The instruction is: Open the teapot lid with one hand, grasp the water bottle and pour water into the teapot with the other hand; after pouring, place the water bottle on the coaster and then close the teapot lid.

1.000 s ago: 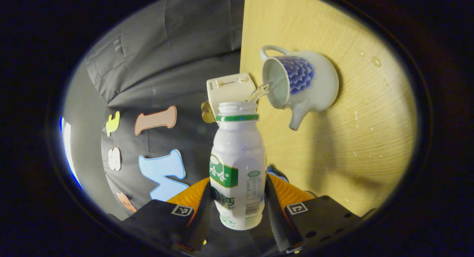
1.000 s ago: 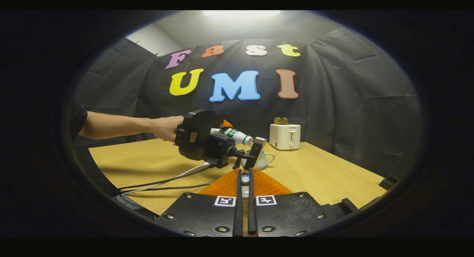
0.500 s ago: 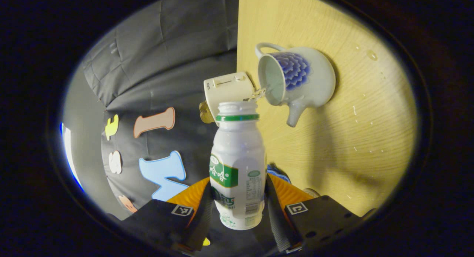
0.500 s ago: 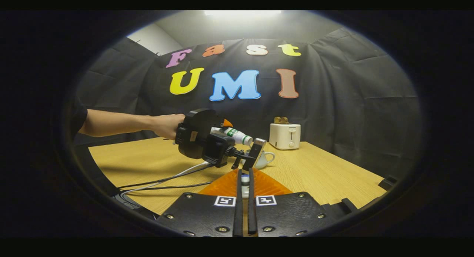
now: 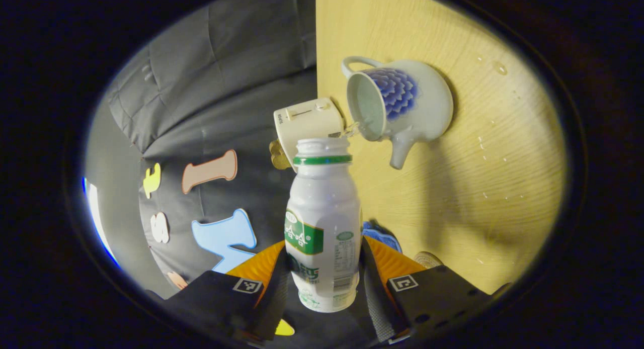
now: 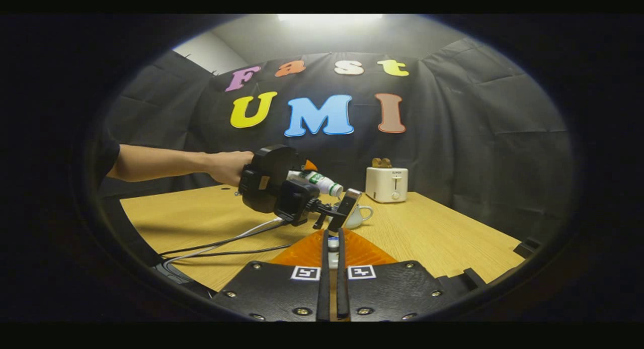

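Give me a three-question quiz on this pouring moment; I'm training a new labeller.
1. True or false: the bottle is clamped in the left tongs.
2. What stands behind the teapot at the table's far edge: (a) kettle, (b) toaster, (c) bowl?
3. Fill in: the teapot's lid is ___.

Key: 1 true. 2 (b), the toaster. 3 off; its mouth is open and a thin stream of water runs in.
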